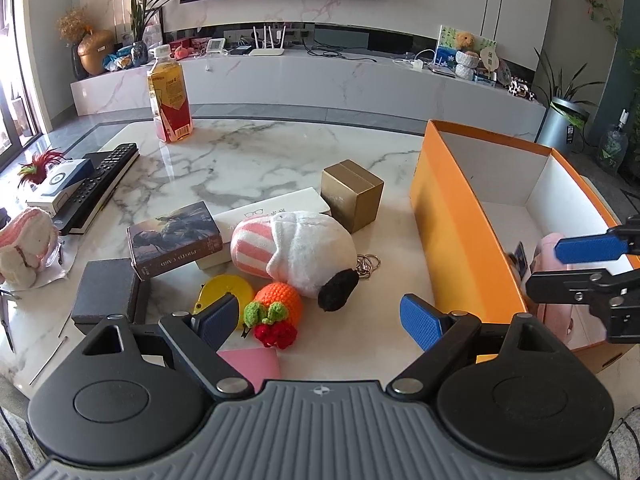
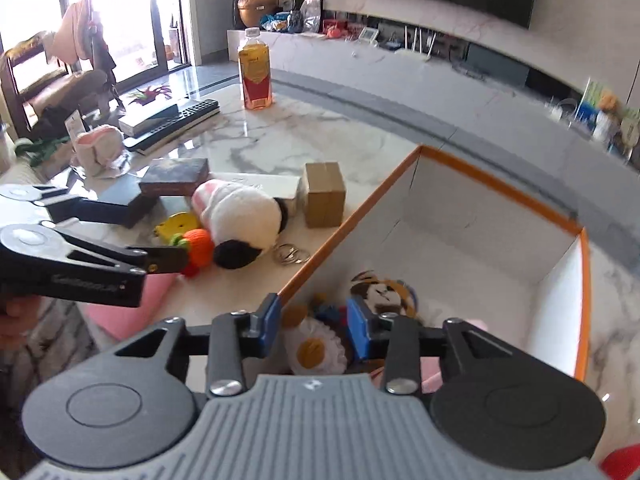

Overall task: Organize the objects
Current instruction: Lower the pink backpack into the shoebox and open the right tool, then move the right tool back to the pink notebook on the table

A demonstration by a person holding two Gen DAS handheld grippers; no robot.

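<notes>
Orange box [image 1: 460, 236] on cluttered marble table [image 1: 248, 156]

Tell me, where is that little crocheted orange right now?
In the left wrist view the crocheted orange lies on the marble table, just ahead of the left gripper's fingers, between the yellow tape measure and the plush toy's black end.

Pink notebook [image 1: 253, 362] half hidden behind left claw [image 1: 324, 322], red thing [image 2: 618, 462] cut off at corner

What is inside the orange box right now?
Inside the orange box, at its near end, lie a fried-egg plush, a small cartoon plush and something pink. The right gripper covers part of the pile; the far end is bare.
</notes>
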